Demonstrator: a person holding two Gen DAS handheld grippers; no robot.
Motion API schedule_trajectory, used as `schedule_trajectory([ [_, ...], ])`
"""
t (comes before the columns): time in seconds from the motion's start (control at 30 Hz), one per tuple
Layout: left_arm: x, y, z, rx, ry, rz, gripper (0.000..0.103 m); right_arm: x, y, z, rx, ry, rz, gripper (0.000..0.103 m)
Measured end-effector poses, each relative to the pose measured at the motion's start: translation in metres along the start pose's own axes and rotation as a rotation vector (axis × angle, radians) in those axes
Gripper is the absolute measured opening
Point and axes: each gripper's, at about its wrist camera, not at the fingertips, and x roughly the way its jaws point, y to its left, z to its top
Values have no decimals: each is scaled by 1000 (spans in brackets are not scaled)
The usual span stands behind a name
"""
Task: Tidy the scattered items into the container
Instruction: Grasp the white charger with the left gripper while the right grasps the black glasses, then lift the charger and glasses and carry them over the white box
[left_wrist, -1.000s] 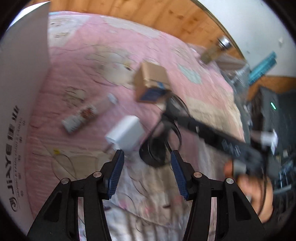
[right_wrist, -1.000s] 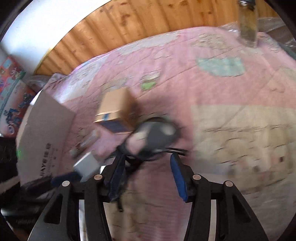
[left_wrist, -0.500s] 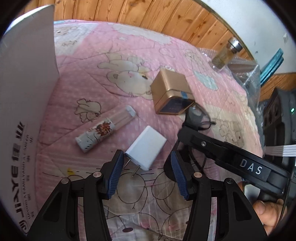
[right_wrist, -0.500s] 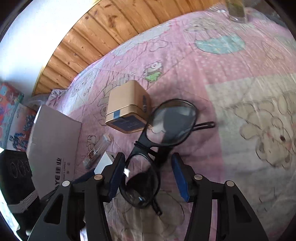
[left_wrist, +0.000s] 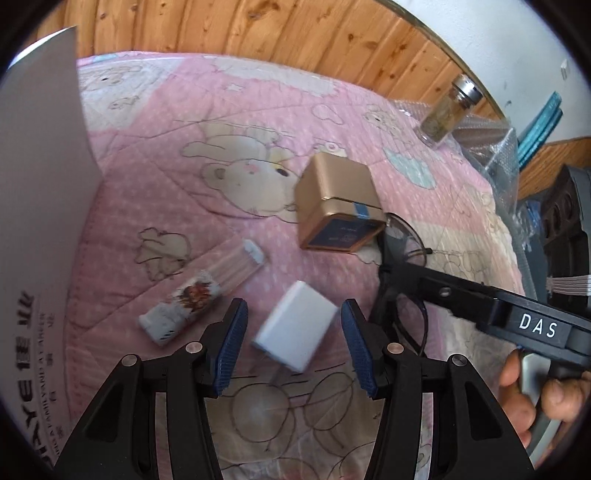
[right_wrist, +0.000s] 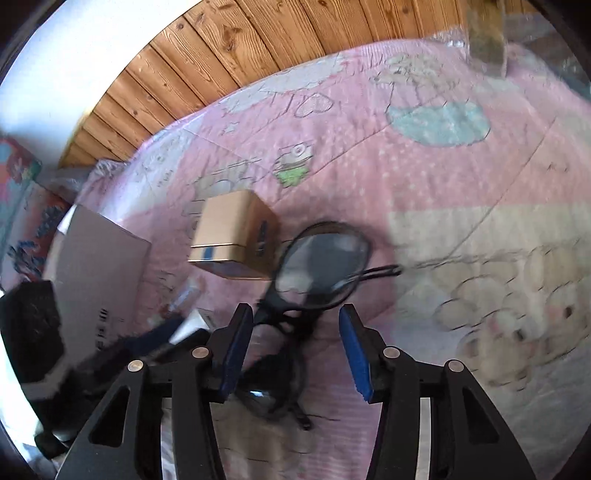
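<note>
Both grippers gape: the left gripper (left_wrist: 291, 334) straddles the charger (left_wrist: 295, 336), the right gripper (right_wrist: 295, 345) the glasses (right_wrist: 310, 291), seemingly untouched, beside the box (right_wrist: 234, 234) on the quilt (right_wrist: 424, 192).

We see the right claw (right_wrist: 295, 350) spread wide over black-framed glasses (right_wrist: 306, 295) lying on the pink quilted bed (right_wrist: 424, 177), a gold box (right_wrist: 236, 236) just beside the upper lens and a grey cardboard container (right_wrist: 99, 266) off to the left
</note>
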Motion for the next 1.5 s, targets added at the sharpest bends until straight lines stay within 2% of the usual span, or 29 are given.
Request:
schedule_trajectory([
  [0.07,4,-9,-1,41,-5,40,53,11,8,-4,5,0,-20,56],
  [0.13,6,-17,-2,83,-8,82,52,14,17,-6,-28,-35,-59,57],
  [0.17,7,-18,-4,94,-12,97,52,15,21,-7,-59,-41,-90,53],
  [0.2,7,-18,-5,99,-18,109,47,16,24,-7,-88,-45,-115,46],
  [0.27,5,-16,-5,89,-19,100,46,14,23,-5,-107,-33,-117,44],
  [0.3,4,-14,-6,84,-15,99,37,11,20,-5,-108,-25,-120,43],
  [0.33,4,-13,-6,86,-7,103,33,6,17,-6,-108,-22,-134,42],
  [0.47,4,-15,-11,130,-23,115,36,-4,0,-11,-123,-9,-173,42],
  [0.53,8,-22,-11,158,-37,125,50,-4,2,-15,-151,-27,-187,47],
  [0.63,14,-31,-9,181,-34,173,47,1,9,-20,-210,-83,-228,49],
  [0.67,13,-30,-9,178,-33,178,42,-1,9,-20,-204,-88,-225,47],
  [0.7,11,-28,-8,169,-28,182,31,-4,7,-20,-198,-90,-220,46],
  [0.77,5,-19,-6,126,-11,132,31,-13,1,-21,-169,-83,-189,46],
  [1.03,-27,-10,-17,56,-14,99,31,-49,3,-42,-127,-72,-111,45],
  [1.33,-58,-28,-29,64,-11,175,31,-78,17,-70,-124,-90,-86,45],
  [1.5,-81,-34,-39,58,-30,165,31,-82,28,-82,-133,-103,-79,45],
])
